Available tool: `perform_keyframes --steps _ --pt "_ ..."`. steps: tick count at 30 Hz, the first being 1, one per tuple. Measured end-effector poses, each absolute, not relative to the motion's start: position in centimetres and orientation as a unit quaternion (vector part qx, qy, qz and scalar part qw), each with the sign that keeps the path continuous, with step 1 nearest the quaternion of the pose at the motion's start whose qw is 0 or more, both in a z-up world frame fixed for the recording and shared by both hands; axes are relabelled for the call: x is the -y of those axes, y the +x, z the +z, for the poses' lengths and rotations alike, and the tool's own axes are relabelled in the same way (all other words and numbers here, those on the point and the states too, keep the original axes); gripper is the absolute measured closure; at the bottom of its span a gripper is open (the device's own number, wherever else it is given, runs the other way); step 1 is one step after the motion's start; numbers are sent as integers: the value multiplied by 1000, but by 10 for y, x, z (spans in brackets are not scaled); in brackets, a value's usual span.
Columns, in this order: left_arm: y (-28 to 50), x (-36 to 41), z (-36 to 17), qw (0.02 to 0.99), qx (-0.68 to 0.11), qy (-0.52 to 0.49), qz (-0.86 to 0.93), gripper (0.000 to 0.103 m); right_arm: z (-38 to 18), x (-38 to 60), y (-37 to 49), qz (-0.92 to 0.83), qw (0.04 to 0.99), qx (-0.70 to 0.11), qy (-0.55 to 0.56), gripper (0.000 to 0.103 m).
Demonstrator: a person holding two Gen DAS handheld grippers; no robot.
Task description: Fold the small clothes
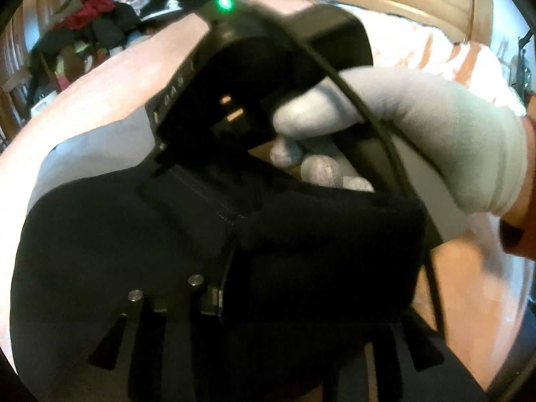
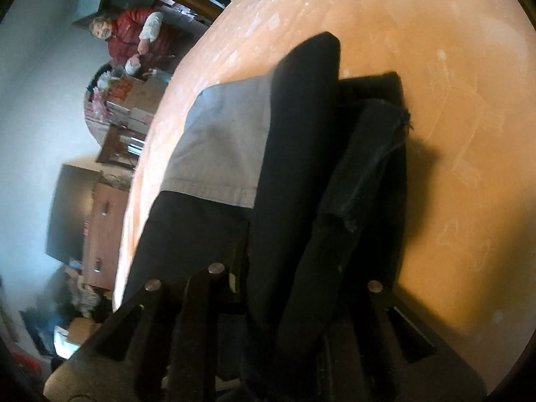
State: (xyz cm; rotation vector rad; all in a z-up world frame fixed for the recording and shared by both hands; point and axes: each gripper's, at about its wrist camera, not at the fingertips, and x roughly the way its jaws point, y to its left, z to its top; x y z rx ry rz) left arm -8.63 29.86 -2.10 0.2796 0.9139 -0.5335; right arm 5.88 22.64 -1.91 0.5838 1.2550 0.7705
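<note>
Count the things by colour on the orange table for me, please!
Black: 1, the black garment bunched between the grippers.
Grey: 1, the grey cloth lying flat under it.
White: 1, the gloved hand holding the other gripper.
Mixed colours: 1, the heap of clothes at the far end, too jumbled to count singly.
Total: 4, all over the orange table.

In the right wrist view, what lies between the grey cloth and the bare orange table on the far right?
In the right wrist view, a black garment fills that stretch, bunched into folds, lying between the grey cloth and the bare table.
</note>
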Motion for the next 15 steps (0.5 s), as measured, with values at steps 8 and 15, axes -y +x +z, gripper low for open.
perform_keyframes --steps 8,15 --pt "-181 -361 45 871 -387 90 -289 65 18 -208 -18 342 698 -574 257 40" --pt "-246 -470 61 915 -366 47 -164 65 10 -217 -69 342 691 -578 268 40"
